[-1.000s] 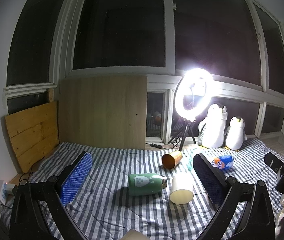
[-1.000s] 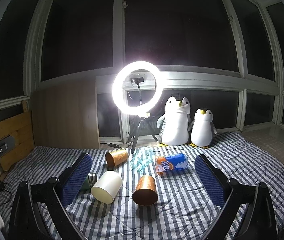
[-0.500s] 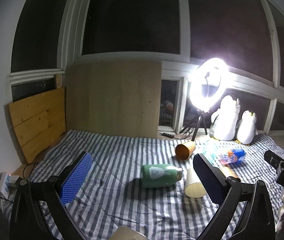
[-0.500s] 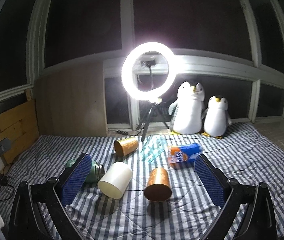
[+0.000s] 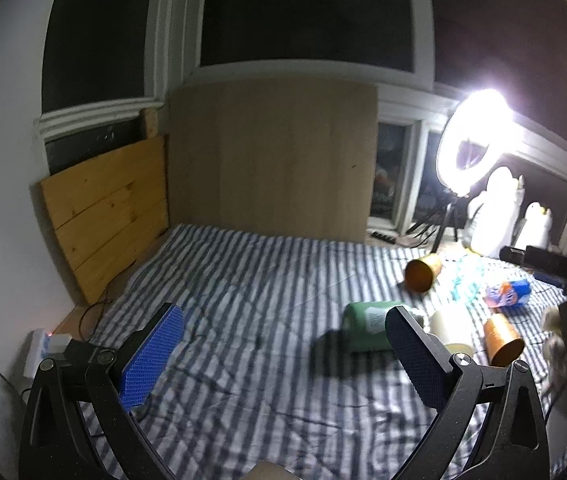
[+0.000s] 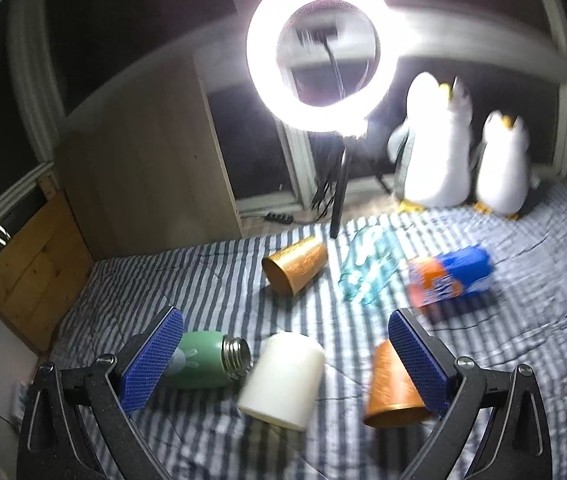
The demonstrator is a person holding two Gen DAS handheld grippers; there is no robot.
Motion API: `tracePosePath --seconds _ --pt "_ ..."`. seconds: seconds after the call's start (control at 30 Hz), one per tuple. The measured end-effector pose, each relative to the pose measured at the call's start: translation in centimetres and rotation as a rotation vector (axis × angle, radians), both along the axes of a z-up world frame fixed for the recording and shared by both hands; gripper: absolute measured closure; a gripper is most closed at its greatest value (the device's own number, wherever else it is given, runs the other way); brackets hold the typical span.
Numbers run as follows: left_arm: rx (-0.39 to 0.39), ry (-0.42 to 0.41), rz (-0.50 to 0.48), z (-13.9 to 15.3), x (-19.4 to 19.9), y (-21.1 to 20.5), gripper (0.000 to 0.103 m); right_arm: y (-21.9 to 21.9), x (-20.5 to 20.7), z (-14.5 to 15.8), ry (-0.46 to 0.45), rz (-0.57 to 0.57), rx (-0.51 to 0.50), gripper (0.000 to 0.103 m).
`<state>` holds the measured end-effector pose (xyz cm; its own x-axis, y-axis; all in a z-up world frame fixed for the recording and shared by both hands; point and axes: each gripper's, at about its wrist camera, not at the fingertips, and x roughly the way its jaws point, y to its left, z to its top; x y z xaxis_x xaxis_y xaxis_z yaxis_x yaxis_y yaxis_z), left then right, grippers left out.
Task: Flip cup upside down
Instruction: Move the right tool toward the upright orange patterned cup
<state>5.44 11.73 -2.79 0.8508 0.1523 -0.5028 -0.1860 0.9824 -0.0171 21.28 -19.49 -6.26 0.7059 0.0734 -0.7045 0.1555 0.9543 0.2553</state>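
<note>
A white cup [image 6: 283, 380] lies on its side on the striped bedcover, between my right gripper's [image 6: 283, 364] open blue pads and just beyond them. A copper cup [image 6: 391, 388] stands mouth down beside the right pad. A second copper cup [image 6: 295, 266] lies on its side farther back. In the left wrist view the white cup [image 5: 449, 328] is partly hidden behind the right finger of my open, empty left gripper [image 5: 283, 360], which hovers over the bed left of the cups. The near copper cup [image 5: 501, 338] shows there too.
A green flask [image 6: 207, 364] lies against the white cup. A clear blue bottle [image 6: 369, 270] and an orange-blue soda bottle [image 6: 451, 276] lie behind. A ring light [image 6: 321, 46] on a tripod, two plush penguins [image 6: 435, 140], wooden boards [image 5: 103, 216] line the back and left.
My right gripper has moved forward and down toward the white cup. My left gripper has swung left, so the cups now sit at its right edge.
</note>
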Motion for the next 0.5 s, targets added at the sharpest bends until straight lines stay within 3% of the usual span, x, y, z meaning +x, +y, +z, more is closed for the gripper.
tracePosePath --seconds 0.17,0.37,0.5 --pt "-0.004 0.053 0.034 -0.4 0.5 2.5 0.001 -1.3 5.5 -1.9 0.072 -0.024 0.000 0.002" --pt "0.007 0.128 0.060 -1.8 1.5 4.3 0.001 -1.9 11.8 -3.9 0.159 0.022 0.028 0.002" --pt "0.018 0.167 0.077 -3.0 2.3 5.4 0.001 -3.0 15.1 -6.7 0.232 -0.017 0.098 0.007"
